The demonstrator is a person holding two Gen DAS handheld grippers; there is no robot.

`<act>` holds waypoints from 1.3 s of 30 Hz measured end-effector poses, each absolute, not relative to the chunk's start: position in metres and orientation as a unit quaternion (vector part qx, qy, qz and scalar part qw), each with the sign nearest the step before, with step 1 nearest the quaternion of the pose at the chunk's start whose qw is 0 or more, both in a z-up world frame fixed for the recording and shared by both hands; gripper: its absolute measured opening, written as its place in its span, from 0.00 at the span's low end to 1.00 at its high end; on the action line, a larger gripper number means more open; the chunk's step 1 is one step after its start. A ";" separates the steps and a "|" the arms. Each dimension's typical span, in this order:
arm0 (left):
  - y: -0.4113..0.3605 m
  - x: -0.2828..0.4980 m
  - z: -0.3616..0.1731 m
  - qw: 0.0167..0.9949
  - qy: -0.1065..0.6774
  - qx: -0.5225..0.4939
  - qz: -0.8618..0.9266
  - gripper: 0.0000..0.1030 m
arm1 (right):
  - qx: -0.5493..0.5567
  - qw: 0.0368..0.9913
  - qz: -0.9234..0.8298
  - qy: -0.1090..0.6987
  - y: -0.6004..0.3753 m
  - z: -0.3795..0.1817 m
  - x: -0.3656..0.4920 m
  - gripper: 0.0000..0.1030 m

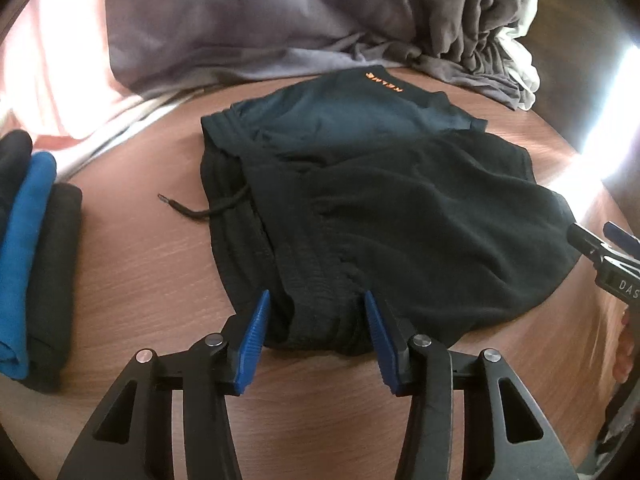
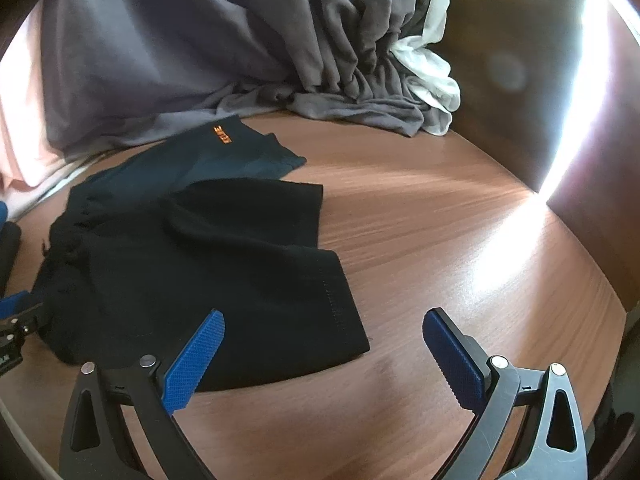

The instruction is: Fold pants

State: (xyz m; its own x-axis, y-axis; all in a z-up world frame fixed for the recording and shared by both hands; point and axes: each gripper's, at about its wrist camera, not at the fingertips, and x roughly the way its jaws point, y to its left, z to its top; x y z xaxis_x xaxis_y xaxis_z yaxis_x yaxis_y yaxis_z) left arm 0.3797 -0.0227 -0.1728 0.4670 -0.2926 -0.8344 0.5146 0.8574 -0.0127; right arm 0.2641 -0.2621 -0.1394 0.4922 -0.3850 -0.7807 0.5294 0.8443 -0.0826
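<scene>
Pants half folded, grippers ready.
Pants [image 1: 380, 208] lie on the desk [image 2: 440, 240], legs overlapped; further folds remain. Left gripper [image 1: 316, 316] fingers spread at the waistband, right gripper [image 2: 324, 344] fingers spread by the hem.

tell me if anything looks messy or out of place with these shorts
The drawstring trails out of the dark shorts onto the wooden table, and the two legs are splayed apart, hems not lined up. Nothing looks damaged.

Home: curtains [image 2: 240, 40], folded clothes [image 1: 28, 256]
</scene>
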 end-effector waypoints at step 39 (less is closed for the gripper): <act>0.004 0.330 -0.151 0.857 0.474 0.115 -0.164 0.08 | 0.128 0.842 -0.204 0.483 -0.252 -0.158 0.253 0.58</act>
